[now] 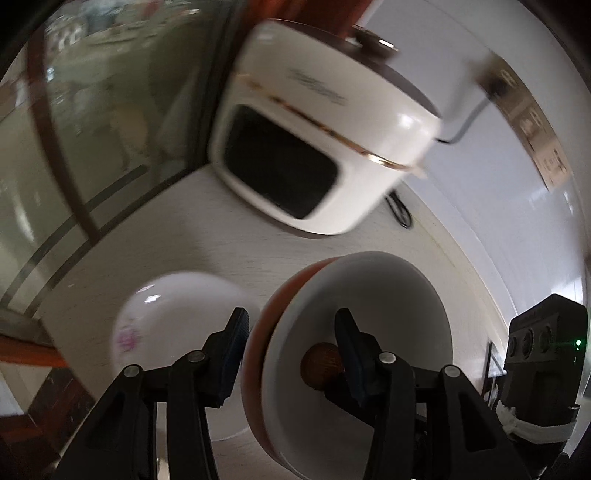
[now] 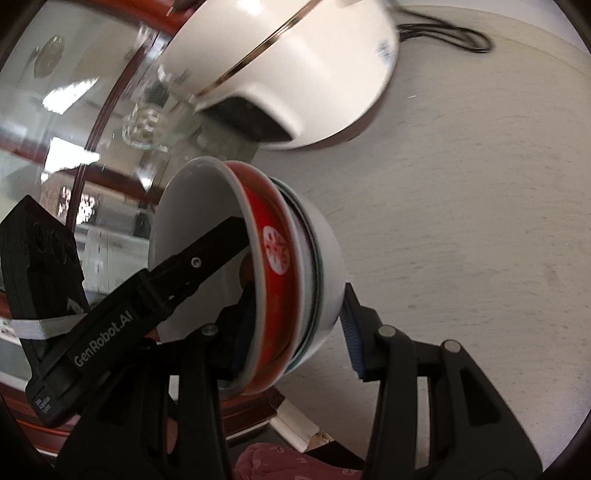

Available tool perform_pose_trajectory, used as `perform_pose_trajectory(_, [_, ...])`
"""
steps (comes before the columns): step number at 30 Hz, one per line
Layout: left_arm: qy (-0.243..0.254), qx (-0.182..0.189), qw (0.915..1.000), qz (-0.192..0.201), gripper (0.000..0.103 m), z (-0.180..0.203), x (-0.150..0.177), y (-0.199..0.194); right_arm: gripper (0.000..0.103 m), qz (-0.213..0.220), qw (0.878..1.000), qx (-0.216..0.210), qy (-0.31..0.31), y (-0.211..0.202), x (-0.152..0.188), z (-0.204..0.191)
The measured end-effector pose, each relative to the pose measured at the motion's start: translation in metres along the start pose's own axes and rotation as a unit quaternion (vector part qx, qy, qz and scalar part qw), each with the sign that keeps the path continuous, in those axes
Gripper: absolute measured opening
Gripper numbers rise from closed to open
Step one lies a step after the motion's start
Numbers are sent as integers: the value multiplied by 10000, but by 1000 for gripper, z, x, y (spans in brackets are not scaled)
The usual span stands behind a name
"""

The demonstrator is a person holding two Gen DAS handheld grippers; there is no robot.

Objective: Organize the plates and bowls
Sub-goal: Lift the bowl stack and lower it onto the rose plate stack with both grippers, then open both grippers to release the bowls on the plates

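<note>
desk point(image 2: 461, 221): pale, wood-grained top that fills most of the right wrist view; a glass-fronted cabinet with a reddish frame runs along its far side.
rice cooker point(image 1: 317, 122): white body with a gold band and a dark front panel, standing on the desk behind the bowls; a black cord point(image 2: 443, 31) lies coiled on the desk beside it.
red bowl point(image 2: 275, 280): red outside with a white round emblem, white inside with a brown mark at the bottom; it is tipped on its side and nested in a stack with other bowls.
white bowl point(image 2: 327, 258): outermost of the stack, pressed against the red bowl's base, with thin rims of at least one more dish showing between the two.
floral bowl point(image 1: 155, 321): white with a pink flower print, resting on the desk to the left of the red bowl in the left wrist view, blurred.
left claw point(image 1: 291, 354): clamped on the rim of the red bowl, one finger inside against the white wall, the other outside on the red wall.
right claw point(image 2: 295, 336): clamped across the tilted stack, one pad inside the red bowl, the blue-ribbed pad on the white bowl's outer wall.
</note>
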State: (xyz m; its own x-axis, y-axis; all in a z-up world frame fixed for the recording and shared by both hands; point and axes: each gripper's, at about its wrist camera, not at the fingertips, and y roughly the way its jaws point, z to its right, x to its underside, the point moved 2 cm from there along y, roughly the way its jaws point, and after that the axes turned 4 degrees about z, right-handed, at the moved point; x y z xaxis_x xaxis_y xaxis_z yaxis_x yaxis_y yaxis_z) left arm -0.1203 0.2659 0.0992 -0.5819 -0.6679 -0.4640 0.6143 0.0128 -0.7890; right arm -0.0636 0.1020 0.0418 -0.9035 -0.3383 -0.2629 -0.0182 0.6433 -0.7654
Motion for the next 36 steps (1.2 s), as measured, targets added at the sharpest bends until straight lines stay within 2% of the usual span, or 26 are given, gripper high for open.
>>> perform_pose_trajectory(7, [-578, -339, 9978, 7, 49, -54, 6, 5, 47, -498, 9982, 7, -323, 55, -5, -34])
perform_pose_trajectory(12, [-773, -460, 9959, -3, 49, -77, 9, 16, 47, -710, 9965, 13, -451, 90, -8, -48])
perform_pose_trajectory(19, [-957, -474, 9942, -93, 49, -93, 19, 27, 47, -808, 9951, 95, -565, 88, 6, -39])
perform_pose_trajectory(25, [-791, -522, 9955, -88, 49, -94, 17, 29, 47, -751, 9958, -12, -525, 89, -2, -37])
perform_pose_trajectory(28, [-814, -385, 9959, -17, 52, -96, 16, 25, 50, -803, 9955, -7, -508, 91, 1, -35])
perform_pose_trajectory(30, [-899, -269, 9955, 143, 61, -97, 15, 16, 59, -719, 9958, -21, -566, 81, 3, -35])
perform_pose_trajectory(32, [-977, -251, 9947, 195, 66, -102, 13, 12, 67, -554, 9954, 23, -778, 73, -1, -41])
perform_pose_trajectory(36, [-1069, -214, 9938, 205, 66, -108, 20, 2, 72, -371, 9932, 162, -1095, 55, -3, -47])
